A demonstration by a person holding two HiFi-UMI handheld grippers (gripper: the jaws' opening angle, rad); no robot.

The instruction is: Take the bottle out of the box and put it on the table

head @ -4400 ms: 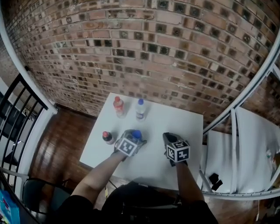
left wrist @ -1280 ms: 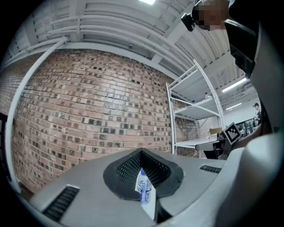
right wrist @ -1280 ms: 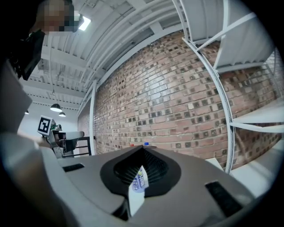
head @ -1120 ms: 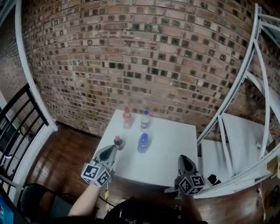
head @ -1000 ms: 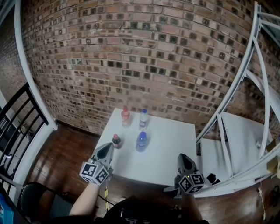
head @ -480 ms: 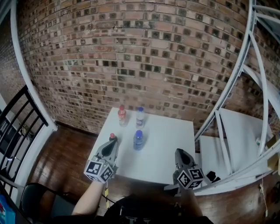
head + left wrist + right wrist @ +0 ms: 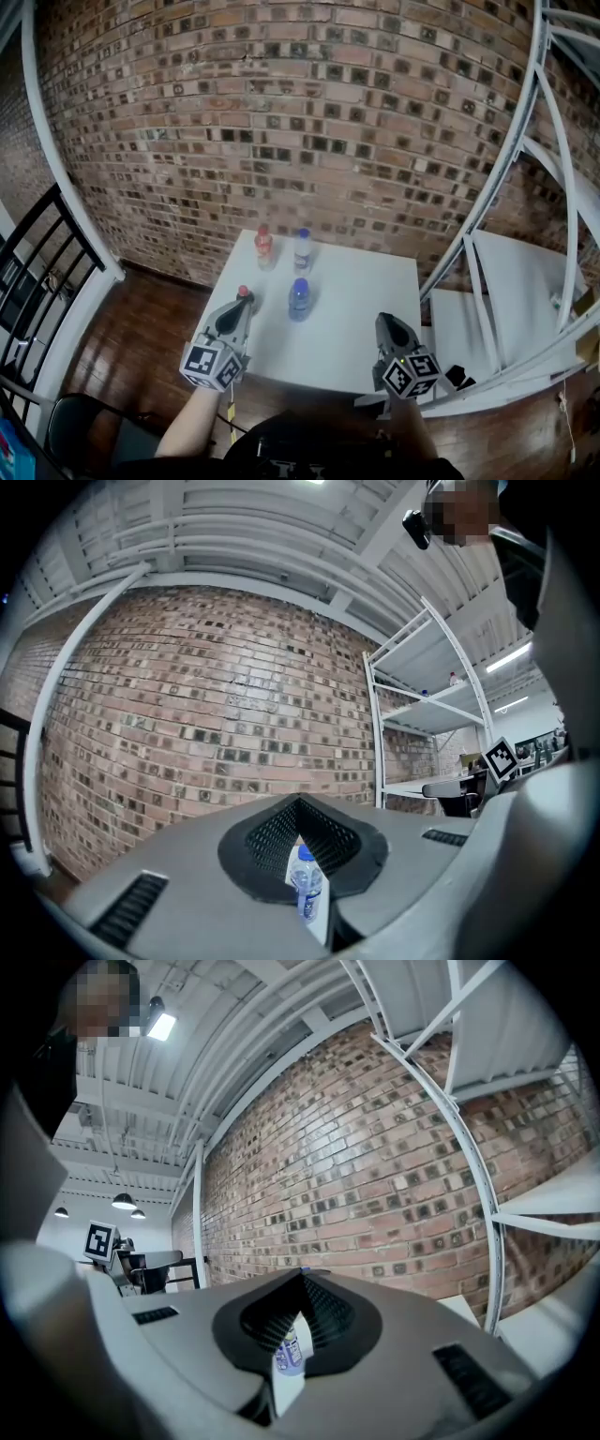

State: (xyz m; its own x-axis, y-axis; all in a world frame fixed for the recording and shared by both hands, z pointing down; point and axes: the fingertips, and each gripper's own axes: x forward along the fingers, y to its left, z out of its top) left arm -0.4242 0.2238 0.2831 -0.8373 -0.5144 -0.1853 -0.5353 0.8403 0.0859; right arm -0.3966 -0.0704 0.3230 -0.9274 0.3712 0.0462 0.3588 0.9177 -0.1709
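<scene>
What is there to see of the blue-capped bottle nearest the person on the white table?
The bottle looks like clear plastic, with a blue cap on and a bluish band round its body. It stands upright near the middle of the white table, in front of a second blue-capped bottle and to the right of a red-capped bottle. Only the tabletop touches it.

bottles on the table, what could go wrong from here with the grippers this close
1. The left gripper, shut and empty, points right at the near red-capped bottle, which stands by the left edge of the table. A nudge could tip that bottle off the edge.
2. The blue bottle stands just in front of the far clear bottle. A reach for the far one could topple the blue bottle.
</scene>
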